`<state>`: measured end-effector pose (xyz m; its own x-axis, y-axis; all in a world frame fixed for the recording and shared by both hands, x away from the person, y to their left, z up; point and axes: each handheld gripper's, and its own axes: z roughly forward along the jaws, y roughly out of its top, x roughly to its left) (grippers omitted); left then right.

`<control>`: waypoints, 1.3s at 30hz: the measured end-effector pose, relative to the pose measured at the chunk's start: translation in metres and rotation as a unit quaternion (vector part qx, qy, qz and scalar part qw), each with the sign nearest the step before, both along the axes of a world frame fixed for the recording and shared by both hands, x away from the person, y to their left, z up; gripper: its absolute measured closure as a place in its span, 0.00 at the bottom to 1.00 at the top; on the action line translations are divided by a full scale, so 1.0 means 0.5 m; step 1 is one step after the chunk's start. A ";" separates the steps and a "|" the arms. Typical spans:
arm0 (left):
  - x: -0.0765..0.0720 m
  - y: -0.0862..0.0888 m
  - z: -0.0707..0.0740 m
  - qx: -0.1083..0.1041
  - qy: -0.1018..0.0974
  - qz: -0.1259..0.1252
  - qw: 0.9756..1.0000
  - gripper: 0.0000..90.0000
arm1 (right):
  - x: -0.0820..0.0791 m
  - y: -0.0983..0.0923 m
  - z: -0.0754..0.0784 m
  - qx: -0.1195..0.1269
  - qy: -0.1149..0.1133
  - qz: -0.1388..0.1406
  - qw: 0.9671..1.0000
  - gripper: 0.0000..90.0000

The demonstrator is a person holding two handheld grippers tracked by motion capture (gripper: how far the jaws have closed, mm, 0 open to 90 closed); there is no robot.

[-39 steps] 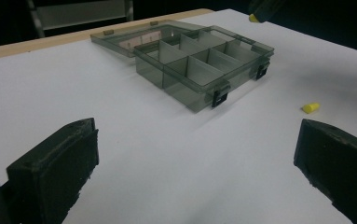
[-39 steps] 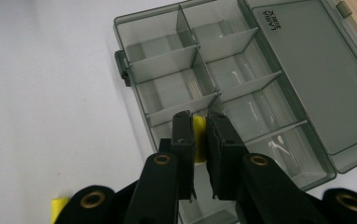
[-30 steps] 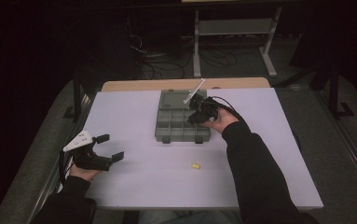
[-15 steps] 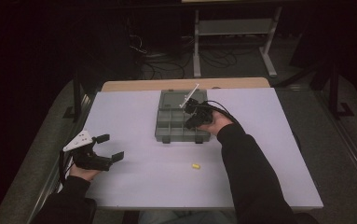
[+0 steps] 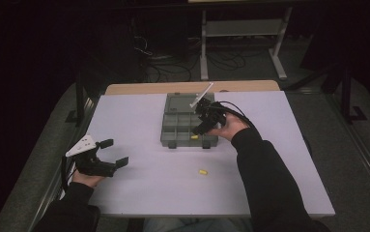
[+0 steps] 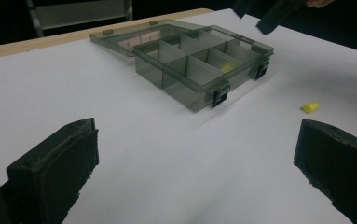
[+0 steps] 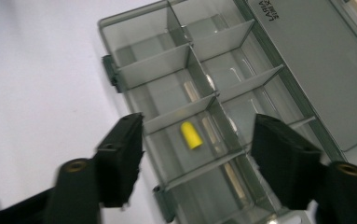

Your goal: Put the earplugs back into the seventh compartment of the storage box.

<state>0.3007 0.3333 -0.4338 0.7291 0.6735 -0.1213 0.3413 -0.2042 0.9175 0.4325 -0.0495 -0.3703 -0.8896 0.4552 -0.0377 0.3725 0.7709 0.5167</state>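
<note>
**Open grippers, one plug in the box**

We see the right gripper (image 5: 203,121) poised over the box (image 5: 177,126), its jaws spread wide and empty. In the right gripper view a yellow plug (image 7: 191,135) lies loose in a compartment along the box's front row, directly between the jaws but below them (nothing touches it). The lid (image 7: 316,70) lies flat open behind the compartments.

A second plug (image 5: 202,171) rests on the white table (image 5: 139,193), in front of the box and well apart from it.

The left gripper (image 5: 111,152) sits near the table's left edge, far from the box, jaws wide apart and holding nothing; its own view looks across the table at box and loose plug (image 6: 310,108).
</note>
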 end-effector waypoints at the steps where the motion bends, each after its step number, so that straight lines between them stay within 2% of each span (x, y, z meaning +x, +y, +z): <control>1: 0.000 0.000 0.000 0.001 0.000 0.000 1.000 0.00 | -0.005 -0.002 0.005 0.002 -0.003 0.001 1.000 0.29; 4: 0.000 -0.001 0.000 0.001 0.000 0.000 1.000 0.00 | -0.019 -0.010 0.020 0.002 -0.013 0.001 1.000 0.18; 7: 0.000 -0.001 0.000 0.001 0.001 0.001 1.000 0.00 | -0.031 -0.017 0.031 0.009 -0.024 0.001 1.000 0.13; 9: 0.000 -0.001 0.000 0.001 0.002 0.001 1.000 0.00 | -0.040 -0.024 0.038 0.018 -0.027 -0.002 0.999 0.05; 12: 0.001 -0.001 -0.001 0.002 0.002 0.000 1.000 0.00 | -0.051 -0.031 0.043 0.024 -0.029 -0.009 0.999 0.00; 24: 0.000 -0.001 -0.001 0.003 0.001 0.001 1.000 0.00 | -0.106 -0.058 0.030 0.040 -0.027 -0.004 0.999 0.00; 39: 0.001 -0.002 -0.001 0.005 0.002 0.001 1.000 0.00 | -0.152 -0.070 -0.032 0.047 0.000 0.005 0.999 0.00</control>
<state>0.3010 0.3325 -0.4343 0.7276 0.6759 -0.1171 0.3453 -0.2133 0.9139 0.3567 -0.0845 -0.3861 -0.8943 0.4474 0.0046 0.3648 0.7231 0.5866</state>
